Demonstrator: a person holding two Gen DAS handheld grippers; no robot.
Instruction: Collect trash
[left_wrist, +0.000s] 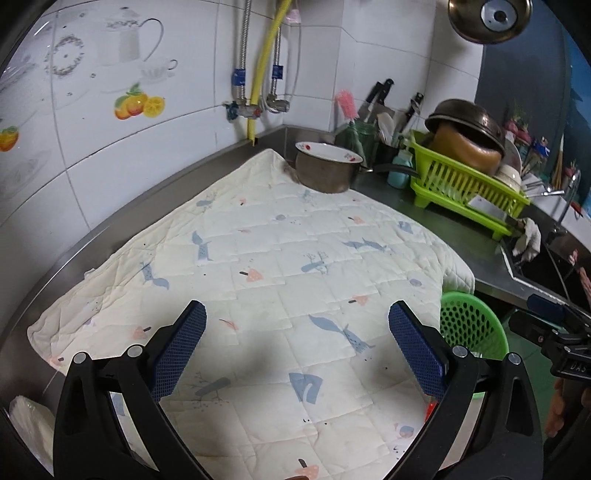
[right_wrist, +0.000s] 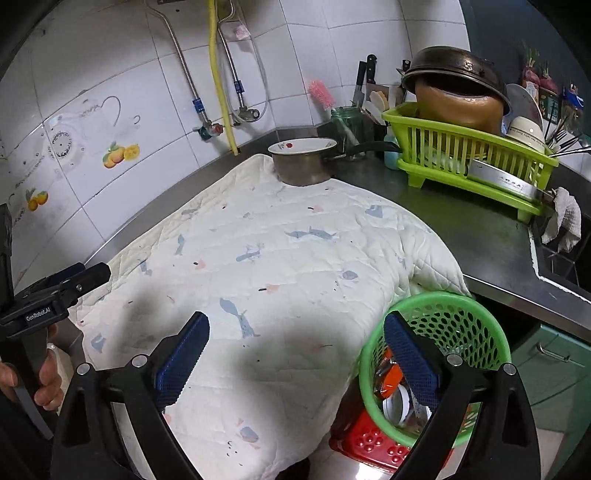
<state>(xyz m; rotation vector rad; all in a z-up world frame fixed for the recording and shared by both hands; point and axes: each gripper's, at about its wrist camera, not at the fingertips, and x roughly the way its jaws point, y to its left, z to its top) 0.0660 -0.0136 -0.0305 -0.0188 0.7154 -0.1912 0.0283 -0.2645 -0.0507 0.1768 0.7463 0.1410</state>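
Note:
A green perforated trash basket stands below the counter's front edge, on a red stool. It holds an orange wrapper, a round white lid and other scraps. The basket also shows in the left wrist view. My left gripper is open and empty above a quilted white cloth with blue animal prints. My right gripper is open and empty over the cloth's front right part, its right finger above the basket. No loose trash shows on the cloth.
A steel pot with a plate on it stands on the cloth's far corner. A lime dish rack with a pan and bowls stands on the steel counter. A sink with a rag lies right. A white bag lies at the left.

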